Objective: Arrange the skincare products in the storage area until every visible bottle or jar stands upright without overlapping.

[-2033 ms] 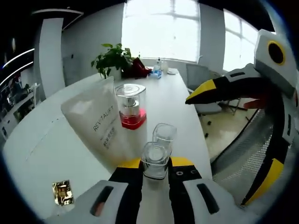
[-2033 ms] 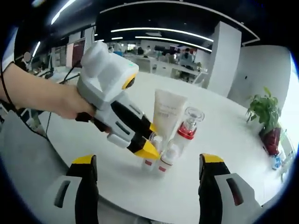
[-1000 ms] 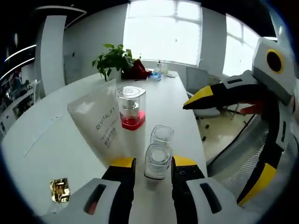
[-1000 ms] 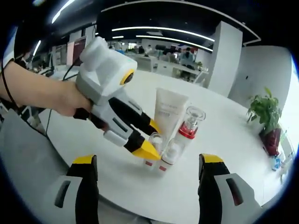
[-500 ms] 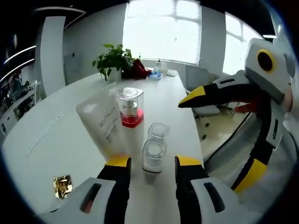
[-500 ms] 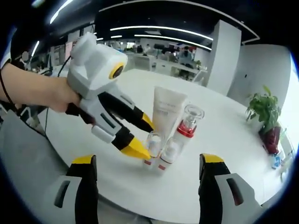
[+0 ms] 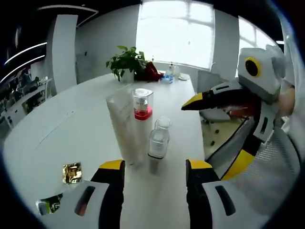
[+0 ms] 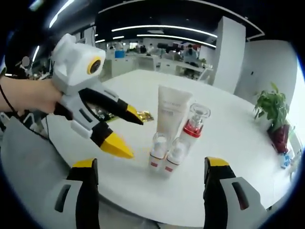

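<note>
Four skincare items stand upright in a tight cluster near the middle of the white counter (image 8: 228,157): a white tube (image 8: 172,114) on its cap, a clear pump bottle (image 8: 193,126) with a red band at its 3 o'clock, and two small clear-capped bottles (image 8: 158,151) (image 8: 174,156) in front. The left gripper (image 8: 127,133), which half a second ago had its jaws either side of the nearest small bottle, has pulled back and hangs released at the cluster's 9 o'clock, touching nothing. The right gripper (image 8: 150,191) stays wide open short of the group; a gold sachet (image 7: 72,172) lies apart on the counter.
</note>
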